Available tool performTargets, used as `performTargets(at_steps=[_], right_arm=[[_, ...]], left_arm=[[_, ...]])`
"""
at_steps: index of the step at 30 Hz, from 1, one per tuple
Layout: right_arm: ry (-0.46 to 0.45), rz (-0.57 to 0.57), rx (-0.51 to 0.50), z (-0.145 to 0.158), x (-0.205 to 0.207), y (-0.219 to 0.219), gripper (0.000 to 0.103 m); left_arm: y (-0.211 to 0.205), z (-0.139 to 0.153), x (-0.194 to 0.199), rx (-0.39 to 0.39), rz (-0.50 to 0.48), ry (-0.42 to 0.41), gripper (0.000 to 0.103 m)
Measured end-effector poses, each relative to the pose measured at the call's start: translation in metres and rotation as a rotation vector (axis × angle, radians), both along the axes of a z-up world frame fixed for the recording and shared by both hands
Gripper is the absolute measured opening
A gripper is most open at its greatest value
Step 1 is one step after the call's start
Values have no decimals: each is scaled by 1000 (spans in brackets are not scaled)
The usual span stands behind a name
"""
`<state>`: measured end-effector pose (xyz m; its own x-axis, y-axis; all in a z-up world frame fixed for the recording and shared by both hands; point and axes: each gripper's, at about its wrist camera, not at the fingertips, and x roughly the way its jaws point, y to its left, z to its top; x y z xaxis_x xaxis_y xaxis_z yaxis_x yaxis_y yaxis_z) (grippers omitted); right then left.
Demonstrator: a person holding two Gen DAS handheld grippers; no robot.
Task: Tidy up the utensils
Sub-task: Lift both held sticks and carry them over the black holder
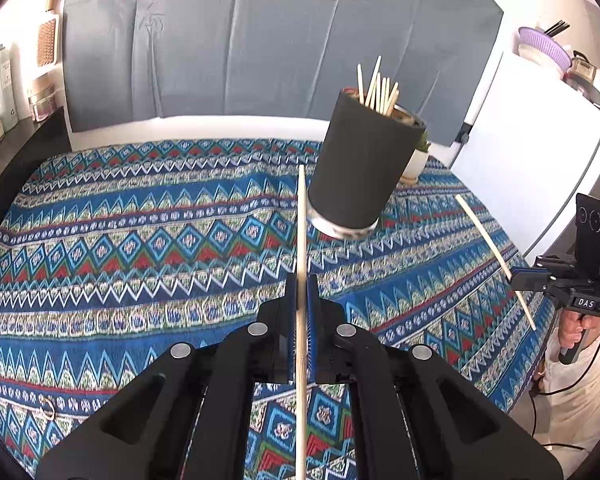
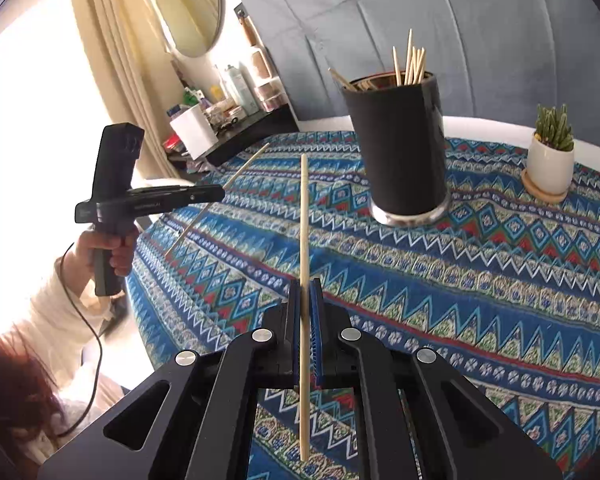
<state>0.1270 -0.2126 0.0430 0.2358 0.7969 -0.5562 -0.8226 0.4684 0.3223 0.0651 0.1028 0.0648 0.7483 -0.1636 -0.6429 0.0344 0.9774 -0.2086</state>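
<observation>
Evidently both chopsticks [image 1: 301, 240] [image 2: 304, 240] clear the holder [image 1: 356, 168].

The desk cloth [image 1: 140, 220] shows blue, teal, red, green and white zigzag and diamond bands. The cylindrical holder [image 2: 400, 144] is matt black. The wooden chopsticks [image 2: 410, 60] are pale tan. The small plant pot [image 2: 550, 168] is white.

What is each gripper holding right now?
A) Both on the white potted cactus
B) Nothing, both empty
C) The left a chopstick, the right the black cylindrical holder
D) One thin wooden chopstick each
D: the left gripper is shut on a thin wooden chopstick, and the right gripper on another.
</observation>
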Motion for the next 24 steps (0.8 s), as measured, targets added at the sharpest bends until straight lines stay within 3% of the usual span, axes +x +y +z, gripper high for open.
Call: performTargets(at_steps=[14,24], right_arm=[[-124,-86,41,85,45,14,5],[-217,-112,121,120,71,42,5]], left_arm=[[0,91,66,34,-133,-136,5],[-3,133,104,11,-226,-246,5]])
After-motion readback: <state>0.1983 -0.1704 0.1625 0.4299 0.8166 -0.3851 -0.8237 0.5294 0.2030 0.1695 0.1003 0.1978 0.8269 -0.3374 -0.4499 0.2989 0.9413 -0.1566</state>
